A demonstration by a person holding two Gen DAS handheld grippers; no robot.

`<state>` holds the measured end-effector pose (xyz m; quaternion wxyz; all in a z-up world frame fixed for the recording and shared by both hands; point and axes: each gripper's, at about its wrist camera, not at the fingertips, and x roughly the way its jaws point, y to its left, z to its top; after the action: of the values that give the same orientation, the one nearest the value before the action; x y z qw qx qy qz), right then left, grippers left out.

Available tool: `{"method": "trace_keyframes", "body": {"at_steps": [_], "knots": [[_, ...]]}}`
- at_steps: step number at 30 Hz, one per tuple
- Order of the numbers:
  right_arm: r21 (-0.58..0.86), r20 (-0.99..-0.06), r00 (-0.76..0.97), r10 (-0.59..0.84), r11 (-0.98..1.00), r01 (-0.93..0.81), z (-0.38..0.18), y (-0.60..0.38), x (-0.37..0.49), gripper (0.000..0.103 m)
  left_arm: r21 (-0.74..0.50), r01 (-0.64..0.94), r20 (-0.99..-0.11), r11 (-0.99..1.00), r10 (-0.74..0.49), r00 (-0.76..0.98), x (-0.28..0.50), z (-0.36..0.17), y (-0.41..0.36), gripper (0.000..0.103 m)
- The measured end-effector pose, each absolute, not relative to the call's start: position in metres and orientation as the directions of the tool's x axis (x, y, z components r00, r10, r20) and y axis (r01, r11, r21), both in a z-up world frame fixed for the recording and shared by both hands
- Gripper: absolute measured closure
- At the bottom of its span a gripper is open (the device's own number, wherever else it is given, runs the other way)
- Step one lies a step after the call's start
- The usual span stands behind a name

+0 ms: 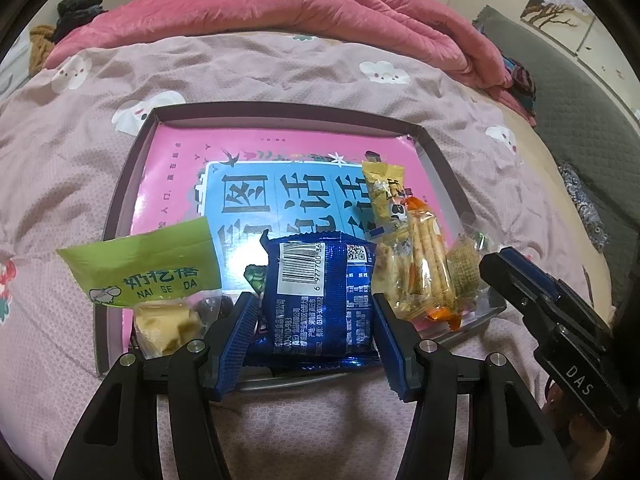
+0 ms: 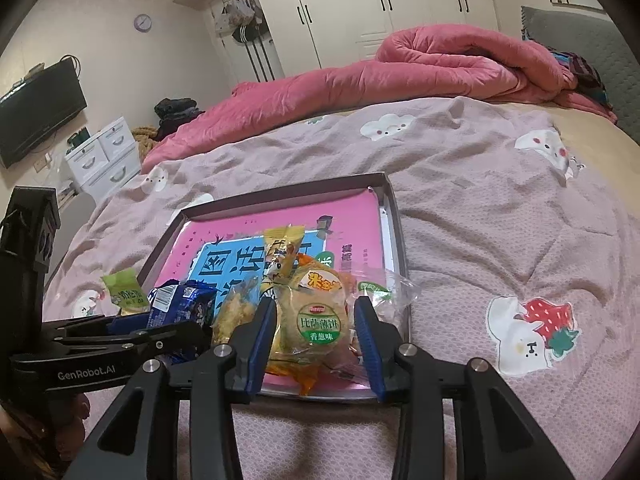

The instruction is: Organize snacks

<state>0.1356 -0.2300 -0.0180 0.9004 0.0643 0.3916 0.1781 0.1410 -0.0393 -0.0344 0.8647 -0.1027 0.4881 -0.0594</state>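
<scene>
The left gripper [image 1: 316, 316] is clamping its ridged blue pads [image 1: 242, 332] on both sides of a crinkly blue foil snack packet [image 1: 320, 296] with a white barcode label, holding it over the near edge of a shallow dark-rimmed cardboard box lid [image 1: 132, 168]. A glossy pink and blue book cover [image 1: 256, 184] is lying flat inside that lid. Just left of the blue packet, a green-topped clear bag of pale yellow chunks [image 1: 156, 272] is hanging over the lid's near left wall. To the right, a clear sleeve of thin tan crackers [image 1: 424, 264] and a yellow crimped wrapper [image 1: 384, 188] are crowding against the packet.

The right gripper [image 2: 316, 332] is standing with its jaws parted around a round, clear-wrapped thin biscuit pack with a green label [image 2: 316, 320]; its blue pads [image 2: 366, 340] are not pressing on the wrapper. A crumpled clear packet of golden crisp pieces [image 2: 236, 316] is lying between this pack and the blue one.

The lid is resting on a soft mauve quilt printed with white cartoon animals [image 2: 500, 216], with a bunched pink fleece blanket [image 2: 420, 72] at the far side.

Only the right wrist view is showing the white wardrobes [image 2: 360, 8], the wall television [image 2: 36, 116] and the small white drawer unit [image 2: 104, 156] at the far left.
</scene>
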Motion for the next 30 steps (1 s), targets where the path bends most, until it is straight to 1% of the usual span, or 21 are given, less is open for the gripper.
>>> {"method": "trace_keyframes", "body": {"at_steps": [6, 9, 10, 12, 15, 19, 21, 24, 30], "knots": [[0.253, -0.68, 0.638, 0.363, 0.932, -0.26, -0.017, -0.232, 0.133, 0.062, -0.235, 0.003, -0.828, 0.972, -0.202, 0.523, 0.139, -0.03, -0.04, 0.044], [0.244, -0.682, 0.641, 0.353, 0.935, -0.256, -0.016, -0.233, 0.132, 0.057, -0.237, 0.005, -0.825, 0.972, -0.204, 0.527, 0.137, -0.028, -0.04, 0.044], [0.24, -0.681, 0.643, 0.35, 0.937, -0.256, -0.016, -0.233, 0.132, 0.057, -0.238, 0.006, -0.823, 0.971, -0.205, 0.529, 0.137, -0.027, -0.04, 0.043], [0.234, -0.679, 0.648, 0.346, 0.938, -0.256, -0.014, -0.233, 0.131, 0.056, -0.24, 0.008, -0.821, 0.971, -0.207, 0.533, 0.136, -0.025, -0.04, 0.039], [0.219, -0.664, 0.667, 0.338, 0.941, -0.259, -0.01, -0.234, 0.127, 0.055, -0.24, 0.018, -0.813, 0.971, -0.211, 0.543, 0.132, -0.021, -0.04, 0.037], [0.198, -0.629, 0.704, 0.33, 0.944, -0.266, 0.001, -0.234, 0.118, 0.047, -0.238, 0.025, -0.8, 0.971, -0.211, 0.561, 0.125, -0.011, -0.041, 0.031], [0.187, -0.617, 0.715, 0.328, 0.944, -0.272, 0.006, -0.232, 0.111, 0.04, -0.235, 0.021, -0.797, 0.972, -0.205, 0.569, 0.119, -0.007, -0.04, 0.029], [0.189, -0.619, 0.713, 0.328, 0.944, -0.269, 0.009, -0.231, 0.102, 0.037, -0.228, 0.009, -0.793, 0.974, -0.191, 0.578, 0.104, -0.005, -0.037, 0.028], [0.207, -0.661, 0.674, 0.33, 0.943, -0.259, 0.009, -0.224, 0.082, 0.03, -0.214, -0.008, -0.794, 0.977, -0.17, 0.583, 0.072, -0.002, -0.035, 0.027]]}}
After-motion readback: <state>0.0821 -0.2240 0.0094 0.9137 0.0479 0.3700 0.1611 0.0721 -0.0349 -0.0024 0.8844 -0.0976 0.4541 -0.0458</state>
